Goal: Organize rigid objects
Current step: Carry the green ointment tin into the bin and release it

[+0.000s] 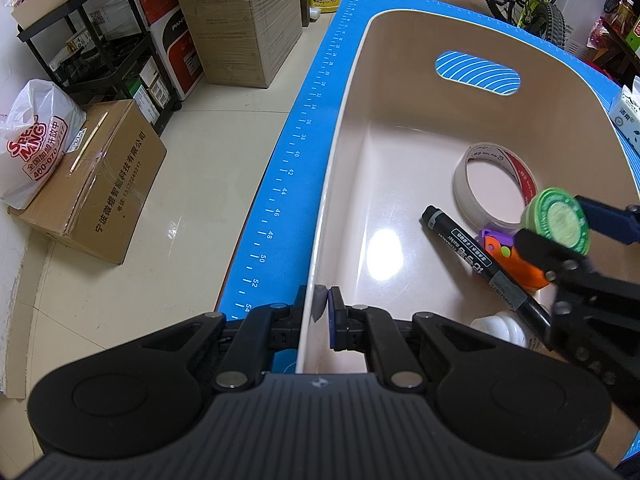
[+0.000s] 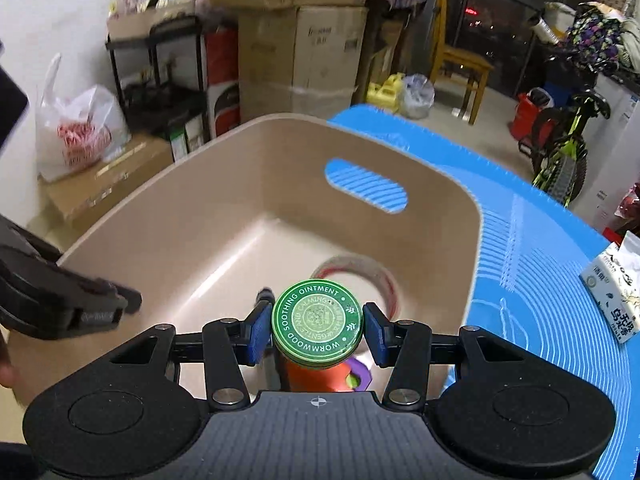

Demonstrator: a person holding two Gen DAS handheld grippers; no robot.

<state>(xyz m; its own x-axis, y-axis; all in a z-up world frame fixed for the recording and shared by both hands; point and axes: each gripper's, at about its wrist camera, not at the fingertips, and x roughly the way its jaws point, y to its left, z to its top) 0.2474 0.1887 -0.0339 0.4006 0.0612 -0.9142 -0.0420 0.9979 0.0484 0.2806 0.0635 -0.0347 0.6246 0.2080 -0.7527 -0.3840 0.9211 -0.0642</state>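
Observation:
A beige plastic bin [image 1: 348, 152] stands on a blue mat [image 1: 296, 152]. My left gripper [image 1: 322, 312] is shut on the bin's near left rim. Inside the bin lie a roll of tape [image 1: 494, 184], a black marker [image 1: 464, 248], an orange and purple toy [image 1: 516, 260] and a white object [image 1: 500, 328]. My right gripper [image 2: 318, 326] is over the bin [image 2: 168, 216] with a green ointment tin [image 2: 317, 326] between its pads; a small gap shows on each side. The tin also shows in the left wrist view [image 1: 560, 220].
A white tissue pack [image 2: 616, 292] lies on the mat [image 2: 540, 264] right of the bin. Cardboard boxes [image 1: 100, 184], a black shelf [image 1: 104, 40] and a plastic bag [image 1: 32, 148] stand on the floor to the left. A bicycle [image 2: 568, 136] stands at the far right.

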